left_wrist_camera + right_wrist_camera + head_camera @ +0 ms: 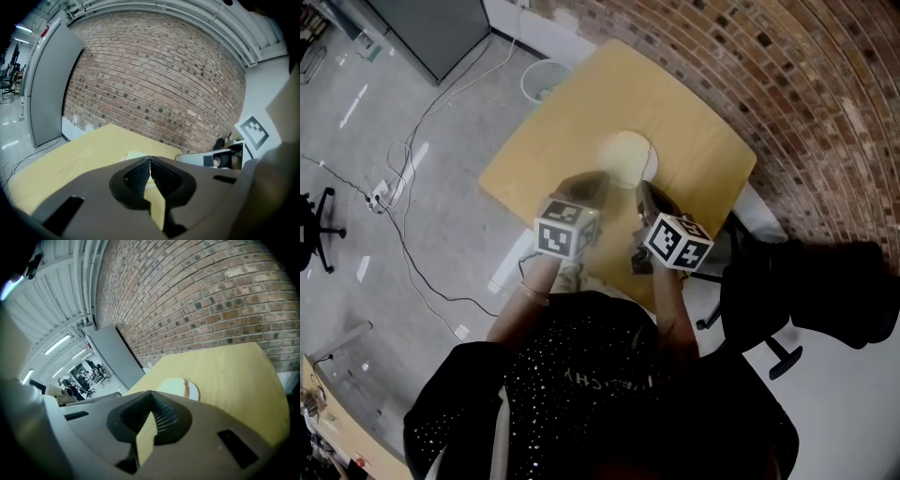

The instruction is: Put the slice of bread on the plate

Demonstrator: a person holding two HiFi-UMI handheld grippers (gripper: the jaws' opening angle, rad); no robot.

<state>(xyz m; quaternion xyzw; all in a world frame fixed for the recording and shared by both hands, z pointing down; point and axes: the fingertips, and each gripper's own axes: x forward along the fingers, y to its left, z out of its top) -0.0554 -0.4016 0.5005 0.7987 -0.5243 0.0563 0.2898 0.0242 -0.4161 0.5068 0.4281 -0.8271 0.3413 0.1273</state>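
Observation:
A pale slice of bread (624, 150) lies on a white plate (651, 165) in the middle of the yellow table (581, 112). Both grippers hover over the table's near part, short of the plate. My left gripper (591, 181) is shut, its jaws meeting tip to tip (150, 159) with nothing between them, and the bread (135, 155) shows just beyond. My right gripper (643, 191) is shut too and empty (150, 393). Ahead of it sit the bread (173, 386), its brown crust showing, and the plate (193, 392). The right gripper's marker cube (253, 131) shows at the left gripper view's right.
A brick wall (806, 84) runs behind the table. A white wire basket (546, 78) stands on the floor by the far corner. A black chair (806, 291) is at the right. Cables (401, 178) trail over the grey floor at the left, near a grey cabinet (441, 28).

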